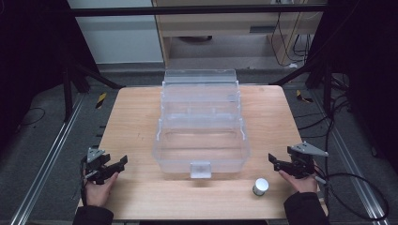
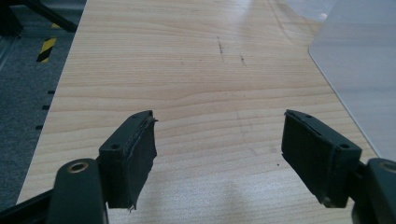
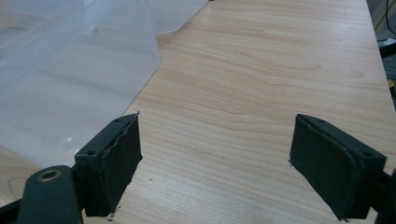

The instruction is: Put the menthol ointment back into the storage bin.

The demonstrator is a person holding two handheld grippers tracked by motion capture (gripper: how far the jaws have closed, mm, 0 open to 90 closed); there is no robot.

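Resting on the near edge of the tabletop [image 1: 141,117], a person's two hands each hold a pair of tongs, one at either side of a clear plastic box [image 1: 201,136] that stands in the middle of the wood. The left tongs [image 1: 117,165] sit at the near left corner, held by the left hand [image 1: 98,187], their jaws spread wide and gripping nothing. In the left gripper view the left tongs [image 2: 219,154] show bare wood grain between the two black pads [image 2: 135,158], and the box [image 2: 359,70] appears as a frosted wall at the upper right, apart from the jaws.

The right tongs [image 1: 273,161] sit at the near right edge, held by the right hand [image 1: 300,182], and are likewise released and empty, with a grey three-cornered plate [image 1: 307,150] on top and a cable [image 1: 361,197] looping off to the right over the floor. In the right gripper view the right tongs [image 3: 215,163] frame bare wood, and the box [image 3: 70,79] fills the upper left, its rounded corner near the left pad [image 3: 116,163] but not touching it.

A small silver can [image 1: 260,186] stands upright on the tabletop near the front right, between the box and the right hand, just beside that hand. The box has stepped tiers rising toward the far side and a small clear latch [image 1: 201,169] at the middle of its near wall.
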